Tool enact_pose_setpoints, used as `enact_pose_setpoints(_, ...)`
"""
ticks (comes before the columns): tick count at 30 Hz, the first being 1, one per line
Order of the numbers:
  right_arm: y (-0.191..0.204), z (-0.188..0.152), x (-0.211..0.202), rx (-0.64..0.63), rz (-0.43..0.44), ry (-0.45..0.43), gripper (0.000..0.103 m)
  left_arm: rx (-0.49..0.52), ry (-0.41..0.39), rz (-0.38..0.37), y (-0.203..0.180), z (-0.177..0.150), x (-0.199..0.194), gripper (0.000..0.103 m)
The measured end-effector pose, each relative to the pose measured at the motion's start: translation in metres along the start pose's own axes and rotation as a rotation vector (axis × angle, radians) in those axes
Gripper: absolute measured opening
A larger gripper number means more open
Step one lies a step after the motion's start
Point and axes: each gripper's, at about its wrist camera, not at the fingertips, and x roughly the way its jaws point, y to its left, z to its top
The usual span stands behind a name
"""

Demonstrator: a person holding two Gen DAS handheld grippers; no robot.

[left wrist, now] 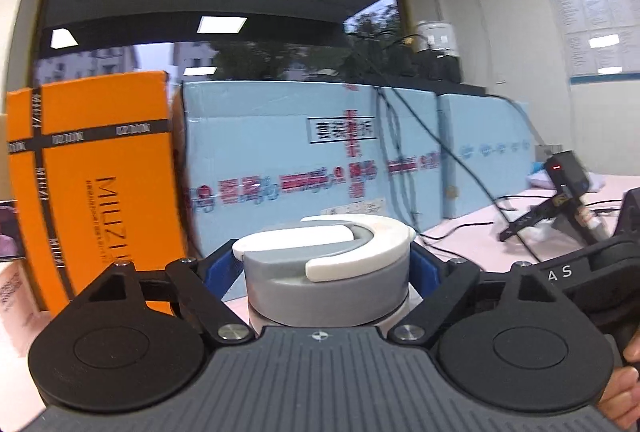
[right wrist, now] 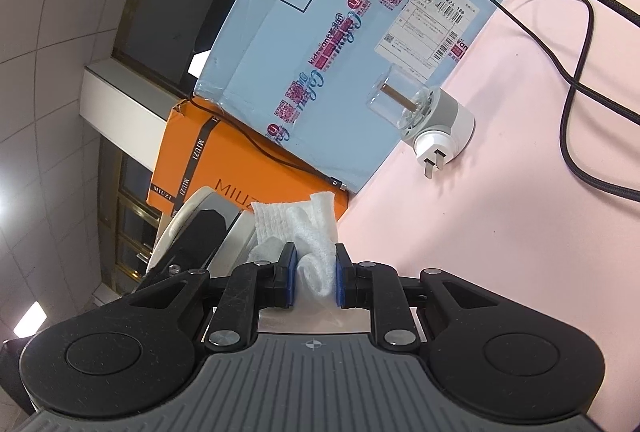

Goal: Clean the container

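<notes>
Container, a grey-and-white round vessel with a white curved handle on its lid, sits in the lower centre of the left wrist view, clamped between the blue pads of the left claw, which is closed on its sides. Behind it, filling the middle of the frame, stands a light-blue carton with red tape and printed characters. An orange MIUZI box leans upright at the left edge, just beside the carton. Black cables trail down across the carton onto the pink table at the right. Further right, part of the other claw's black body shows, and a hand at the lower right corner.

In the right wrist view the container appears at lower left, tilted, touching the left side of a white wiping cloth. The right claw is closed on that cloth, its blue pads pinching the bunched fabric at lower centre. Above them lie the orange MIUZI box and the light-blue carton with a shipping label. A small plug-in device with a clear cap and two prongs lies on its side on the pink table, against the carton, right of centre. Black cables cross the upper right.
</notes>
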Motion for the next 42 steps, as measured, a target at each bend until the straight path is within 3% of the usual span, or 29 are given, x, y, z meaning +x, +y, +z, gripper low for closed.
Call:
enact_pose_setpoints(5, -0.001, -0.003, -0.003, 0.005, 0.010, 0.002, 0.018, 0.009, 0.014, -0.114, 0.020, 0.002, 0.000, 0.084)
enact_pose_setpoints(8, 0.000, -0.004, -0.004, 0.001, 0.017, 0.004, 0.018, -0.002, 0.035, -0.125, 0.020, 0.009, 0.002, 0.089)
enact_pose_setpoints(12, -0.001, -0.005, -0.002, -0.003, 0.005, 0.004, 0.018, -0.055, 0.001, -0.138, 0.021, 0.027, -0.005, 0.093)
enact_pose_setpoints(14, -0.002, -0.005, -0.003, 0.002, 0.004, -0.002, 0.018, -0.091, 0.006, -0.142, 0.024, 0.041, -0.005, 0.103)
enact_pose_setpoints(17, -0.002, -0.005, -0.006, -0.004, 0.002, -0.021, 0.017, -0.135, 0.049, -0.095, 0.031, 0.061, 0.000, 0.103)
enact_pose_setpoints(19, -0.002, -0.006, -0.007, -0.012, 0.007, -0.030, 0.015, -0.169, 0.027, -0.034, 0.038, 0.065, -0.001, 0.103)
enact_pose_setpoints(24, 0.000, -0.008, -0.013, -0.010, 0.025, -0.063, 0.015, -0.099, 0.132, 0.019, 0.052, 0.049, 0.010, 0.103)
enact_pose_setpoints(30, 0.012, -0.016, -0.028, 0.036, 0.075, -0.192, 0.015, -0.124, 0.164, -0.016, 0.067, 0.043, 0.013, 0.103)
enact_pose_setpoints(34, 0.030, -0.026, -0.024, 0.024, 0.086, -0.241, 0.015, -0.081, 0.156, -0.011, 0.062, 0.045, 0.011, 0.103)
enact_pose_setpoints(37, 0.045, -0.035, -0.018, -0.029, 0.033, -0.267, 0.017, -0.047, 0.145, -0.004, 0.060, 0.046, 0.008, 0.103)
enact_pose_setpoints(42, 0.055, -0.042, -0.017, -0.077, -0.015, -0.302, 0.017, -0.090, 0.156, -0.035, 0.066, 0.045, 0.012, 0.103)
